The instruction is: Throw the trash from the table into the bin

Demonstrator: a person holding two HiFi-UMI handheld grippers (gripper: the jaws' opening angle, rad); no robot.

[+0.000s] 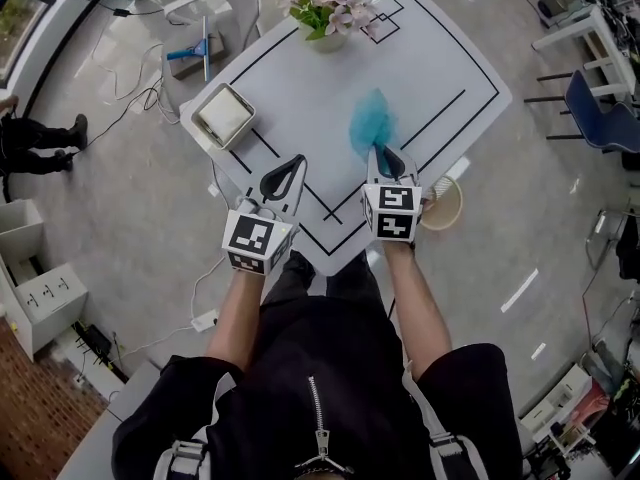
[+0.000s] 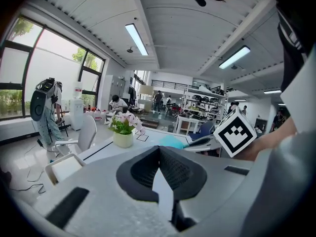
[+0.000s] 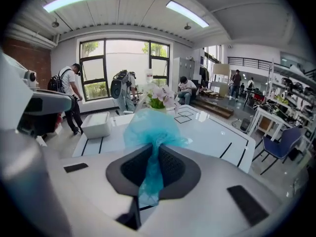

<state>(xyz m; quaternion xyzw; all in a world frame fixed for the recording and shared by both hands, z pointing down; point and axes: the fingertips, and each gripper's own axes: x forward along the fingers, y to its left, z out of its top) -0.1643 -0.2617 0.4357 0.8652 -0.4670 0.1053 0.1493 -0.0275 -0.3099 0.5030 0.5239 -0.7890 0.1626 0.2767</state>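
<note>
Now right gripper (image 1: 385, 155) clamped on teal bag (image 1: 372, 120) over table (image 1: 300, 78) — left gripper (image 1: 295, 165) jaws together.

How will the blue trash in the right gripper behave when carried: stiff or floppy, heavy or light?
Probably floppy: the blue trash bunches thin between the pads of the right gripper and puffs out beyond. Likely light, as it looks like translucent film. It might slip, since only a narrow strip is pinched.

White left claw (image 1: 298, 161), right claw (image 1: 377, 152); black pads (image 1: 283, 180); marker cubes (image 1: 250, 240); black zipped top (image 1: 300, 368); grey straps (image 1: 186, 458).
</note>
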